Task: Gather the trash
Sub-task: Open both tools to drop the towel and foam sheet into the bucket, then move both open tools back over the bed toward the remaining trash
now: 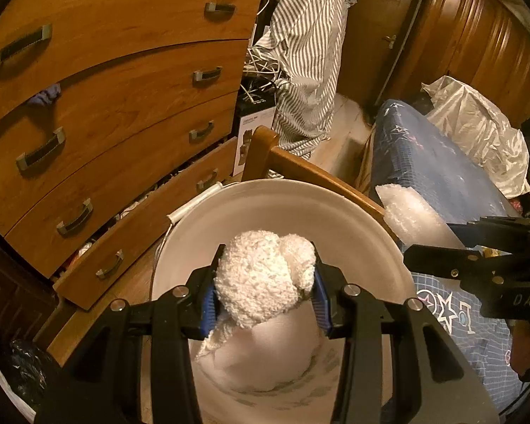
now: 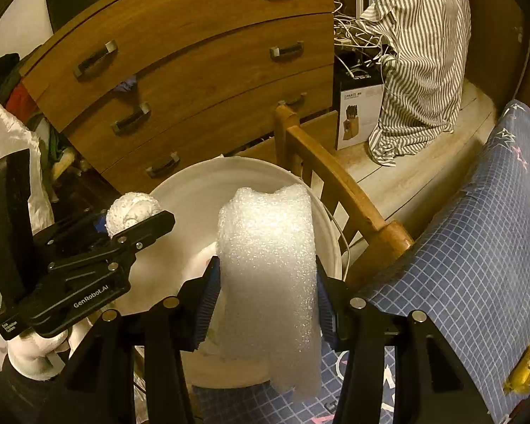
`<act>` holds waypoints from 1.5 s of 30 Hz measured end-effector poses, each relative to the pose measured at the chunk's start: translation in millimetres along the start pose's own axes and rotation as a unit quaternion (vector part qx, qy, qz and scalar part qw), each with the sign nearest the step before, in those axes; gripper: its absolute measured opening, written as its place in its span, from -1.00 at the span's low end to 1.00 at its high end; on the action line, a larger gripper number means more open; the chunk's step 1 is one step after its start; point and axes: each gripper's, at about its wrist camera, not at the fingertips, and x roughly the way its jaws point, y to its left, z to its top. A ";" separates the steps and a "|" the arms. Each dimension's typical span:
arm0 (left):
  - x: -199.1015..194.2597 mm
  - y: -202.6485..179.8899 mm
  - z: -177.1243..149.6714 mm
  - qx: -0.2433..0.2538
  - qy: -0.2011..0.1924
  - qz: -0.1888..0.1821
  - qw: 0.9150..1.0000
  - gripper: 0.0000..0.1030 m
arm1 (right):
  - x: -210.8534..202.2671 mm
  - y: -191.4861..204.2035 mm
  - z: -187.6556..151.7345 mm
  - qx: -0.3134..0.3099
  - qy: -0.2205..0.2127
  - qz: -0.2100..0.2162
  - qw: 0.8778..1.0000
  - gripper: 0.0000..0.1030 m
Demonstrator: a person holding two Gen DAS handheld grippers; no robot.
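left gripper (image 1: 265,282) grips fluffy wad (image 1: 261,279) over bucket (image 1: 335,212).

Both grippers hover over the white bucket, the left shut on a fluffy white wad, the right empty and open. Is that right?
Not quite. The right gripper is not empty: the right wrist view shows it shut on a sheet of white foam wrap. The left gripper does hold the fluffy white wad over the white bucket.

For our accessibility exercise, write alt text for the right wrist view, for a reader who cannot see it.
The right gripper clamps a sheet of white foam wrap over a white bucket. At left, the left gripper holds a fluffy white ball at the bucket's rim. Behind stand a wooden dresser and a striped shirt; a blue bedsheet lies at right.
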 end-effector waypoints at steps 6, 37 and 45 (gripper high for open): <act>3.2 3.8 -2.1 -0.002 0.004 -0.002 1.000 -0.17 | 0.6 -3.6 -1.6 0.003 -0.003 0.006 1.000 -0.01; -53.4 -91.2 -42.2 0.071 -0.046 -0.038 0.996 0.36 | -152.2 -40.6 -153.8 -0.008 -0.161 -0.131 0.978 0.43; -61.2 -203.4 -83.4 0.137 -0.035 -0.111 0.984 0.36 | -230.0 -92.4 -273.8 0.062 -0.193 -0.210 0.956 0.54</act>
